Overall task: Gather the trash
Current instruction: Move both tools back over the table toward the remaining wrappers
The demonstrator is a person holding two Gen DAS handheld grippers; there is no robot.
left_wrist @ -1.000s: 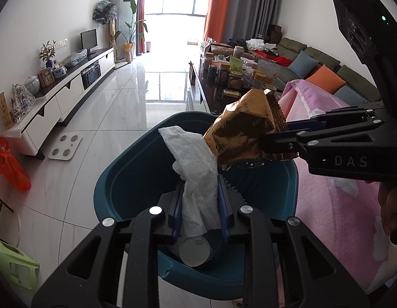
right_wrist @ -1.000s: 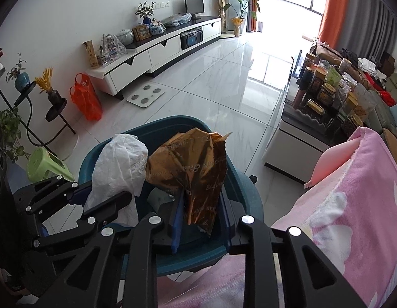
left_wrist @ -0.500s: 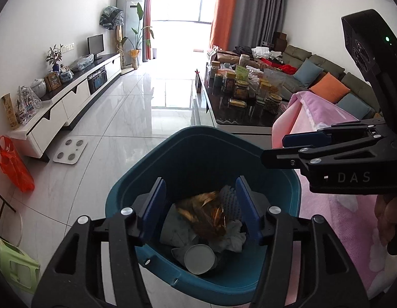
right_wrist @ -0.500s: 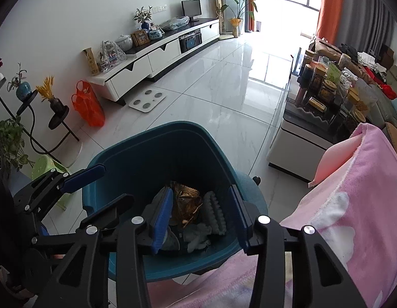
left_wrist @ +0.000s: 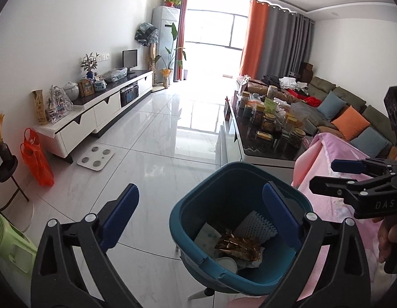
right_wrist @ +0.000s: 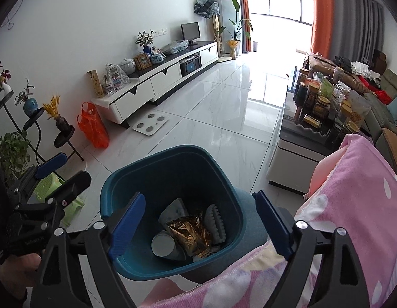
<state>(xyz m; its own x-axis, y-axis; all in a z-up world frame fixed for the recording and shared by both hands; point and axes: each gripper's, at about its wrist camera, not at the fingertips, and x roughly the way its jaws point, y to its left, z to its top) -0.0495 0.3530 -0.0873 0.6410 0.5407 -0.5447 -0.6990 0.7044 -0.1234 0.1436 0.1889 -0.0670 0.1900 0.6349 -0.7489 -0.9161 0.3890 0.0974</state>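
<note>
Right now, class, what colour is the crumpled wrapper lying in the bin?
Shiny gold-brown; the wrapper shows best in the right wrist view, inside the teal bin.

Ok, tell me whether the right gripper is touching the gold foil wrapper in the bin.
Apart. The right wrist view shows the right gripper open and empty above the teal bin, with the gold foil wrapper lying at its bottom.

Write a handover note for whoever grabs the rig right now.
Left gripper: open, empty, above the bin's left side.
Right gripper: open, empty, over the teal trash bin.
In the bin: gold foil wrapper, paper cup, white tissue, ridged grey piece.
Done: wrapper and tissue are binned.
Left: no more trash visible in either view; look around the pink blanket.
</note>
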